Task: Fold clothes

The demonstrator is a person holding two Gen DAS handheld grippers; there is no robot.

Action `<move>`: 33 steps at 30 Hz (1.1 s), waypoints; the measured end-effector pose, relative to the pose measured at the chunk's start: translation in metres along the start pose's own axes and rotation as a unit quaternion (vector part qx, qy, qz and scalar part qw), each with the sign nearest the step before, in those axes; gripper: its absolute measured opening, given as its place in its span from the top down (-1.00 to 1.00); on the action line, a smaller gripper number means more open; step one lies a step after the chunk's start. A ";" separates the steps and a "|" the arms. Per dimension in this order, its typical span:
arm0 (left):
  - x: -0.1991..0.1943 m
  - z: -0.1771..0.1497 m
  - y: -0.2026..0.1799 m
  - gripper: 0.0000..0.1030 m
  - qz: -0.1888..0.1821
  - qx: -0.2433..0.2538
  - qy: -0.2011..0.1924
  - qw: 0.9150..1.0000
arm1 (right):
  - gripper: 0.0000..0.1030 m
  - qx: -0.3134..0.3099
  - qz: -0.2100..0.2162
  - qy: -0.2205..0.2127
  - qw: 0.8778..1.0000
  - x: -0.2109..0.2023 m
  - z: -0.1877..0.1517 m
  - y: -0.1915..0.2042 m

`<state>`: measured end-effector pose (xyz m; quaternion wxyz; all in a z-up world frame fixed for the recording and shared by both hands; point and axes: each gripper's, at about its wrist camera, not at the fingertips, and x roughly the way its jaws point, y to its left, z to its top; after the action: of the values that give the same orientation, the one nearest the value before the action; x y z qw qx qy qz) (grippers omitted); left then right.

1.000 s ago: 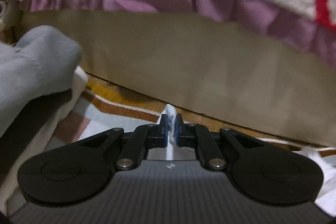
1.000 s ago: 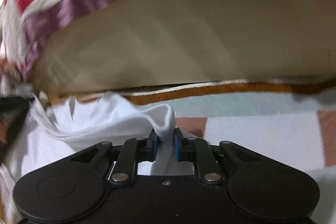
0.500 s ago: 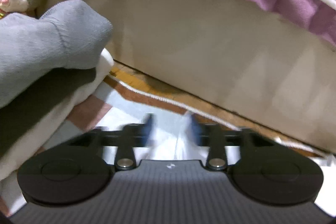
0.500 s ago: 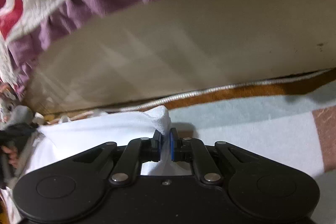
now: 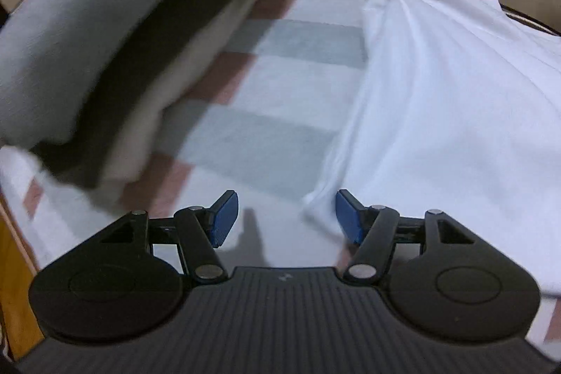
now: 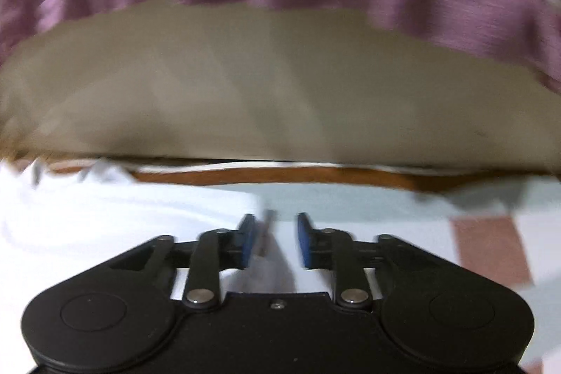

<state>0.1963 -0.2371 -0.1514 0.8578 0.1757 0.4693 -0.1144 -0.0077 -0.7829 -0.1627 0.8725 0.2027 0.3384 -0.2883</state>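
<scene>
**Between stack and shirt, both grips loosening**

Between the folded stack (image 5: 115, 65) and the white shirt (image 5: 448, 100) lies bare checked blanket (image 5: 280, 100). Beyond it stands a beige bed base (image 6: 280, 93). My left gripper (image 5: 286, 216) spreads, empty, shirt edge beside one pad. My right gripper (image 6: 272, 240) spreads above the shirt, gripping nothing.

White garment (image 5: 438, 86): soft matt cloth, creased. Folded stack (image 5: 105, 51): thick matt knit (grey, dark, cream layers). Checked blanket (image 5: 280, 93): fuzzy woven cloth. Left gripper (image 5: 285, 216): matt black plastic, bright metal pins.
</scene>
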 end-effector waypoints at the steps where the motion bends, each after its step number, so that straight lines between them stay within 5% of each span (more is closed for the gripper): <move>1: -0.004 -0.004 0.009 -0.19 -0.003 -0.015 -0.001 1.000 | 0.35 0.036 -0.010 0.017 0.999 -0.007 0.000 -0.008; 4: -0.013 -0.012 0.034 -0.19 -0.032 -0.071 -0.011 0.997 | 0.24 0.155 0.060 0.045 0.985 -0.038 -0.006 -0.042; 6: -0.015 -0.023 0.045 -0.25 -0.087 -0.109 -0.039 0.989 | 0.18 0.212 0.093 0.061 0.971 -0.054 -0.014 -0.050; 10: 0.005 -0.052 0.057 -0.26 -0.191 -0.188 -0.089 0.959 | 0.04 0.321 0.128 0.076 0.935 -0.094 -0.046 -0.052; 13: 0.017 -0.058 0.063 -0.27 -0.217 -0.249 -0.064 0.942 | 0.00 0.383 0.168 0.093 0.904 -0.120 -0.078 -0.031; 15: 0.015 -0.053 0.065 -0.27 -0.249 -0.249 -0.057 0.934 | -0.03 0.361 0.176 0.104 0.910 -0.126 -0.091 -0.007; 19: 0.012 -0.054 0.060 -0.27 -0.249 -0.240 -0.063 0.936 | -0.05 0.282 0.109 0.113 0.946 -0.139 -0.110 0.030; 23: 0.013 -0.054 0.053 -0.27 -0.255 -0.235 -0.081 0.934 | -0.06 0.320 0.090 0.112 0.936 -0.153 -0.146 0.031; 26: 0.015 -0.051 0.048 -0.33 -0.252 -0.233 -0.093 0.935 | -0.18 0.288 0.088 0.113 0.947 -0.153 -0.144 0.042; 30: 0.027 -0.047 0.044 -0.37 -0.232 -0.228 -0.083 0.942 | -0.21 0.345 0.120 0.132 0.921 -0.154 -0.155 0.038; 33: 0.032 -0.042 0.042 -0.54 -0.226 -0.228 -0.091 0.943 | -0.22 0.334 0.107 0.140 0.926 -0.149 -0.164 0.045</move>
<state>0.1967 -0.1826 -0.1914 0.8656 -0.1464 0.4302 -0.2105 -0.1467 -0.6047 -0.1634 0.7234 0.5562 0.3176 -0.2580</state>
